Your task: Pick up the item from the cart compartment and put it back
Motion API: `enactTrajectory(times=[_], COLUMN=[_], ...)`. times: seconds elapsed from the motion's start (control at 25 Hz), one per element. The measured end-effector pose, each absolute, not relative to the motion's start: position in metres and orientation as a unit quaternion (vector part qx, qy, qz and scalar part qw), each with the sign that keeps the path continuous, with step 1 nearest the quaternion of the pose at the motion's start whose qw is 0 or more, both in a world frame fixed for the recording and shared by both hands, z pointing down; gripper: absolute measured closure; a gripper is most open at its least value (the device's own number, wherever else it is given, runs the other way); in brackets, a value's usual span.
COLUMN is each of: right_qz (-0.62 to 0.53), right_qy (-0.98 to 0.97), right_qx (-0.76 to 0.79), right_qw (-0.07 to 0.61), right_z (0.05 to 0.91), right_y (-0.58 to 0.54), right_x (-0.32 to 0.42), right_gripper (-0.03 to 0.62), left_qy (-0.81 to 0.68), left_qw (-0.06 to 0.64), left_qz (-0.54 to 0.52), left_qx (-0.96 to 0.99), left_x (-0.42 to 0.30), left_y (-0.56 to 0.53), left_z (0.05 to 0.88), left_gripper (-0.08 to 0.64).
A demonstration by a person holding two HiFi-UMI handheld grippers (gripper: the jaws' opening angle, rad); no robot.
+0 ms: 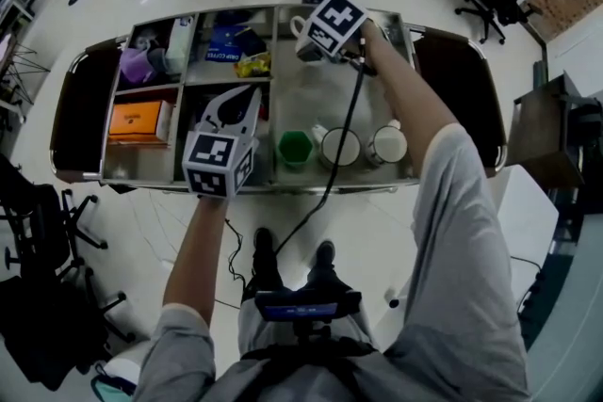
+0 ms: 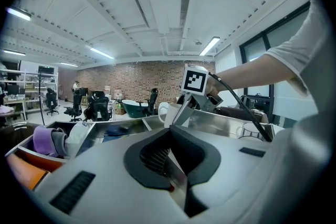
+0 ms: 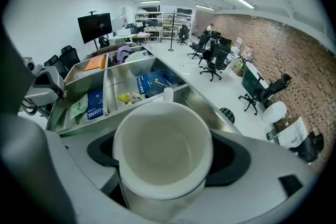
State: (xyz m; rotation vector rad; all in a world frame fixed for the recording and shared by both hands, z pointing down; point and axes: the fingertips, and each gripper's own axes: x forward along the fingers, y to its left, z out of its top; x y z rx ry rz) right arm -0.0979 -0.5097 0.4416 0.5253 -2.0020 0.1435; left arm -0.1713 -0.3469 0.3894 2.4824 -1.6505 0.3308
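**Head view, from above.** A steel cart (image 1: 300,101) spans the middle of the frame, split into small compartments at the left and one large compartment at centre and right. The person's two arms reach up from the lower edge.

**Right gripper** (image 1: 313,50), upper centre: its jaws are clamped on a white mug (image 3: 163,149). The mug is upright with its mouth open toward the gripper's camera. It is held at the far side of the large compartment, close to the cart's upper rim. Whether its base touches the compartment floor cannot be told.

**Left gripper** (image 1: 237,101), lower left of centre: it hangs over the divider region near the cart's front edge. Its jaws are closed together with nothing between them.

**Large compartment, lower edge:** a green cup (image 1: 295,148) and two further white mugs (image 1: 340,147) (image 1: 388,144) stand in a row, left to right.

**Left compartments:**
- An orange box (image 1: 137,120) lies in the lower one.
- A purple item (image 1: 135,66) lies in the upper one.
- A blue packet (image 1: 231,44) and a yellow packet (image 1: 252,64) lie in the upper middle one, just beside each other.
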Motion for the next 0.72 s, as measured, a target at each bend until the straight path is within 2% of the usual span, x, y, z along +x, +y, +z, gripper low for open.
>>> enactTrajectory(times=[0.72], right_qz=[0.019], right_qy=[-0.902], right_qx=[0.277], right_qw=[0.33], right_z=[0.311], right_y=[-0.407], right_x=[-0.037], right_gripper=[0.137], left_qy=[-0.556], left_qw=[0.057], left_qz=[0.097], left_qx=[0.823], left_x=[-0.158], left_y=[-0.288], left_z=[0.362], left_gripper=[0.56])
